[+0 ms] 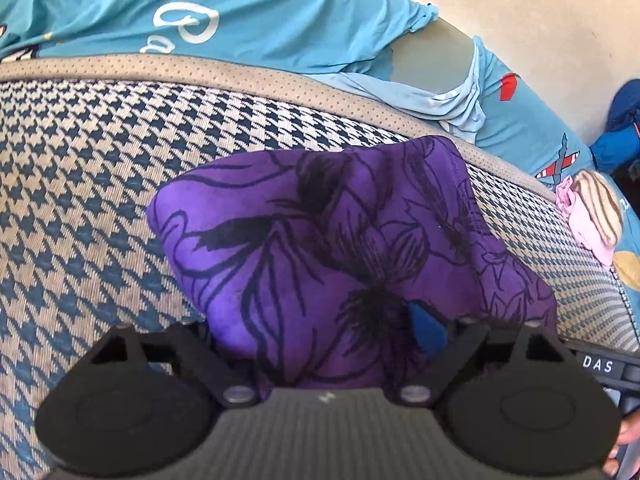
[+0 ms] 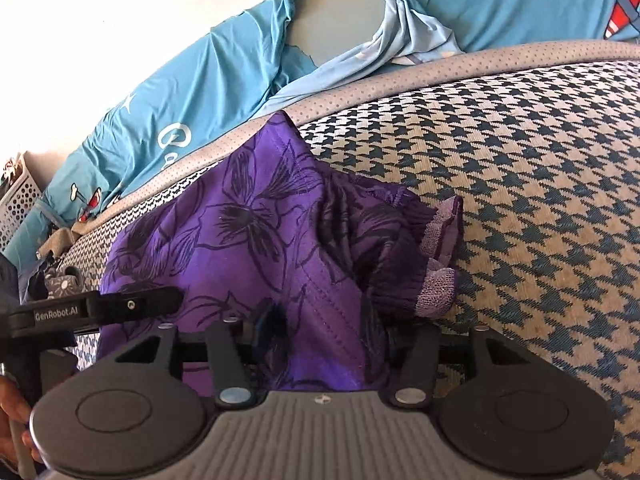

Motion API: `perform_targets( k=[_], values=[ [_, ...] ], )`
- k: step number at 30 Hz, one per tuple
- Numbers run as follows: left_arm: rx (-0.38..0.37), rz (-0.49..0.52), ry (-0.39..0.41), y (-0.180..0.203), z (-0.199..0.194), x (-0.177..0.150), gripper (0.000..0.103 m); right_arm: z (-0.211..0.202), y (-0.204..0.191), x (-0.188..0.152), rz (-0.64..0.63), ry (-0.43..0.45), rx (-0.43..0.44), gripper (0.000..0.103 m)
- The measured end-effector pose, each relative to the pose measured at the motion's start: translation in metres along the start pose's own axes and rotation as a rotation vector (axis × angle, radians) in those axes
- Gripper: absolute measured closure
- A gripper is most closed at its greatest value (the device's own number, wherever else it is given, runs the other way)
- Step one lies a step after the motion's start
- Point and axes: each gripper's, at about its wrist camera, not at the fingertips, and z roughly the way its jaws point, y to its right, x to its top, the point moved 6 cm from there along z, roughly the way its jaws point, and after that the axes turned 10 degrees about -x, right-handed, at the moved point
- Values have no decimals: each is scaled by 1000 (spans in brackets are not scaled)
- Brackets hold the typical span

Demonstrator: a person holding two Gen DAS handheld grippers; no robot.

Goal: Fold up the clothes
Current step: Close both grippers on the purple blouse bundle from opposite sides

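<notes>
While the purple garment (image 1: 340,248) lies bunched on the houndstooth cushion (image 1: 80,184), its near edge runs in between the fingers of both claws. Cloth hides the left claw (image 1: 320,336) and the right claw (image 2: 320,328) at the tips, so I cannot tell whether either grips it. A blue sheet (image 1: 260,12) lies behind the cushion.

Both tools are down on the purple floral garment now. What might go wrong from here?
1. The purple garment sits bunched, its ruffled cuff crumpled to one side; a fold now would likely trap that lump.
2. It lies against the mat's grey border, so a pull may drag it onto the blue sheet.
3. The left tool crowds the right tool; they may collide.
</notes>
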Motion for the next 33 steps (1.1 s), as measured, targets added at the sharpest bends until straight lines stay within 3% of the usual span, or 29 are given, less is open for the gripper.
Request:
perform_targets(
  k=[2,4,7,10,20,33],
  values=[
    [4,10,14,2,-2,1,32,0,-3,0,-14,10,-3,57],
    [14,16,30,4,-7,2,46,-2,-9,1,-44,28,-2,73],
    [44,39,50,8,-13,3,56,-10,-22,2,-124,76,-22,79],
    [90,92,64,16,-19,2,60,-15,-30,4,-155,109,-45,80],
    [206,128,113,14,-46,6,63,-43,-61,12,-203,230,-23,81],
    [295,107,166,-19,-104,4,63,-53,-127,1,-294,284,33,81]
  ],
)
